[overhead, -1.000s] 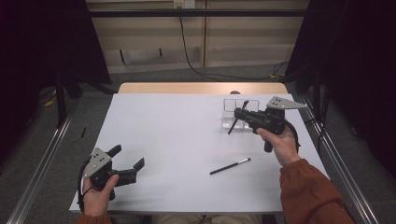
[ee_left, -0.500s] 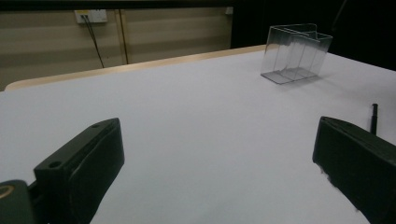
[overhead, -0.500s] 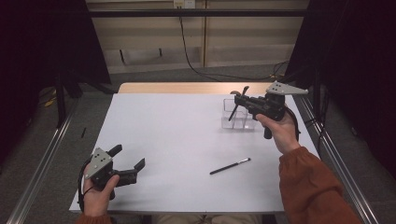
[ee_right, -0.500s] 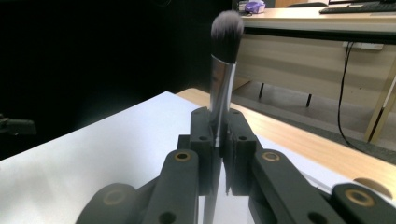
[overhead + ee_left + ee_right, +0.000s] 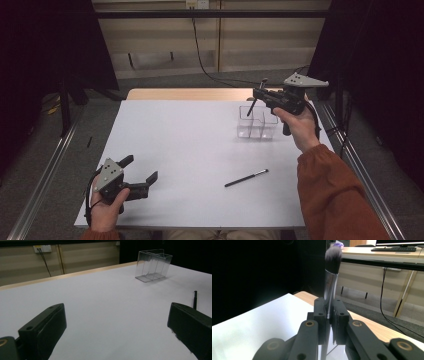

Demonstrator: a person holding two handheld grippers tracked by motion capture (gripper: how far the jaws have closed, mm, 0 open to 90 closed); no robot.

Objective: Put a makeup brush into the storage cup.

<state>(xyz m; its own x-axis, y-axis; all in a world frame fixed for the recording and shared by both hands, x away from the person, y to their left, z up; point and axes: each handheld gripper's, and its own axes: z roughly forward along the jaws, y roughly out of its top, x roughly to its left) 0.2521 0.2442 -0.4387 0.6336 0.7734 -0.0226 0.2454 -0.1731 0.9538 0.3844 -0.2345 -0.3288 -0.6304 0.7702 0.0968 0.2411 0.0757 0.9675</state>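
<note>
My right gripper (image 5: 257, 95) hangs above the far right of the white table, shut on a makeup brush (image 5: 253, 105). The brush stands steeply, its lower end over a clear compartment box (image 5: 257, 125). In the right gripper view the jaws of my right gripper (image 5: 329, 315) pinch the brush's silver ferrule (image 5: 330, 287), with the dark bristles pointing up. My left gripper (image 5: 141, 168) rests open at the near left corner, with nothing between its jaws. The left gripper view looks past my left gripper (image 5: 117, 332) to the clear box (image 5: 153, 265) and a second black brush (image 5: 195, 298).
The second brush (image 5: 246, 178) lies flat on the white table (image 5: 190, 145) at the near right. A metal rail (image 5: 350, 155) runs along the table's right side, and a wooden edge (image 5: 185, 94) borders the far side.
My right hand has risen and moved toward the far side with the brush, which now stands more upright over the clear box. The left hand has stayed put.
</note>
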